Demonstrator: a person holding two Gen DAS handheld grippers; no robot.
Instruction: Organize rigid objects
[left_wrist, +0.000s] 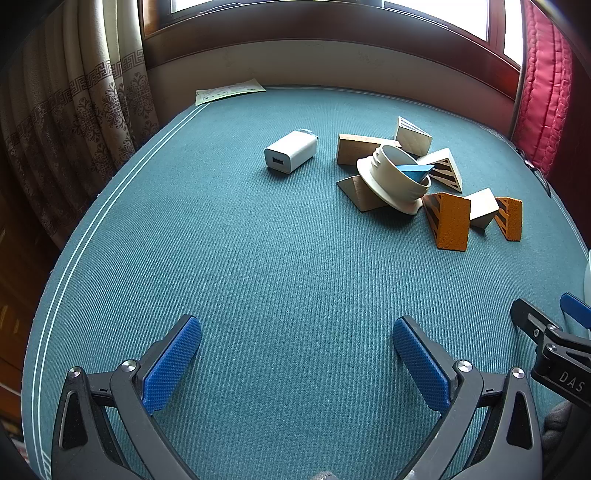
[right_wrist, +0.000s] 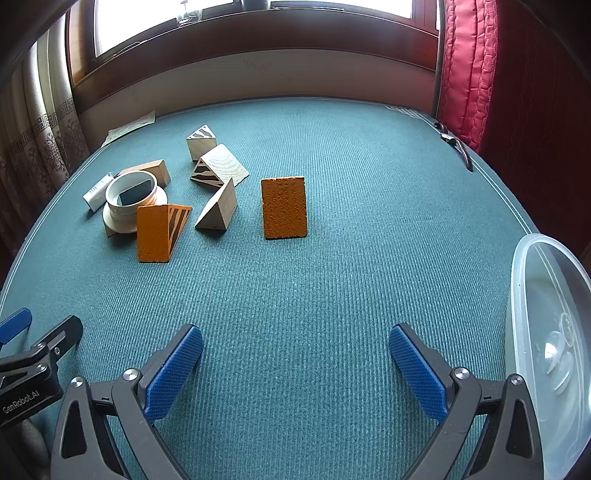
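Note:
A pile of wooden and orange wedge blocks lies on the green mat. A white threaded cap (left_wrist: 393, 177) (right_wrist: 131, 201) rests tilted on the pile with a blue piece (left_wrist: 415, 170) inside. A white USB charger (left_wrist: 291, 155) (right_wrist: 96, 192) lies left of the pile. One orange wedge (right_wrist: 283, 207) stands apart to the right, another orange wedge (right_wrist: 159, 232) (left_wrist: 447, 220) sits by the cap. My left gripper (left_wrist: 297, 363) is open and empty, well short of the pile. My right gripper (right_wrist: 295, 369) is open and empty, near the mat's front.
A clear plastic container (right_wrist: 550, 354) stands at the right edge beside my right gripper. A paper sheet (left_wrist: 229, 91) lies at the mat's far left corner. Curtains hang left, a red quilted cloth (right_wrist: 469, 74) right. A wall and window sill lie behind the mat.

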